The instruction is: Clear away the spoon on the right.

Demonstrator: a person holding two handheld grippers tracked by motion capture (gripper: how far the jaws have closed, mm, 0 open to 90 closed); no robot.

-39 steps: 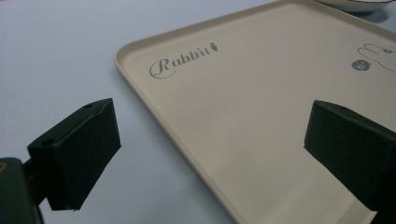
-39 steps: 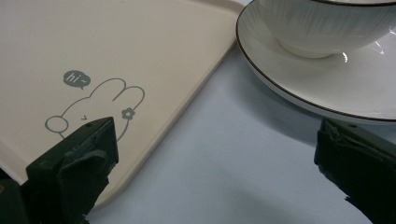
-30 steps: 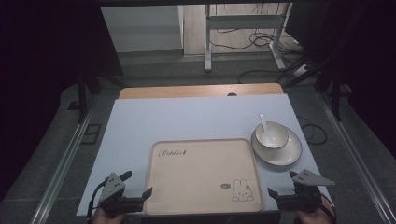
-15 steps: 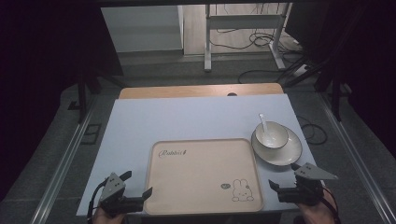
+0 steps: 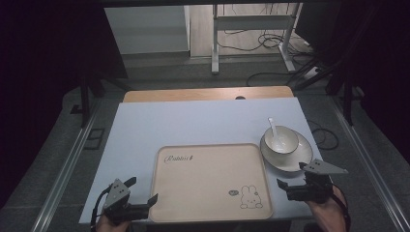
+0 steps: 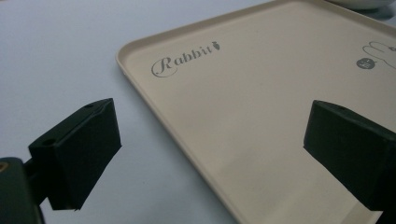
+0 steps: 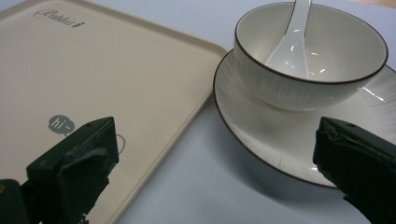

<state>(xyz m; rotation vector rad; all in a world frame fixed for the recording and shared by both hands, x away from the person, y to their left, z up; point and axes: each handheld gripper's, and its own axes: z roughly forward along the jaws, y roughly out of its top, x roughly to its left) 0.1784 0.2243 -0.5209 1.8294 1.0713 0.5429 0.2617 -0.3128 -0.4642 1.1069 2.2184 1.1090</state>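
Observation:
A beige tray (image 5: 208,179) printed with "Rabbit" and a bunny lies at the table's near middle. To its right, a white bowl (image 5: 279,140) holding a white spoon (image 5: 273,128) stands on a white plate (image 5: 292,159). My left gripper (image 5: 141,191) is open at the tray's near left corner. In the left gripper view the tray's left rim (image 6: 154,102) runs between the jaws of that gripper (image 6: 210,140). My right gripper (image 5: 291,175) is open just short of the plate. In the right gripper view its left jaw is over the tray (image 7: 116,70) and its right jaw over the plate (image 7: 261,135), with the bowl (image 7: 303,70) ahead.
The table is covered by a pale blue mat (image 5: 193,125), and a wooden strip (image 5: 208,94) shows along its far edge. Beyond it are a metal stand (image 5: 215,43) and cables (image 5: 270,38) on the floor. Dark surroundings flank both sides.
My right gripper has edged forward towards the plate. The left gripper has stayed about where it was. Tray, bowl and plate have not moved.

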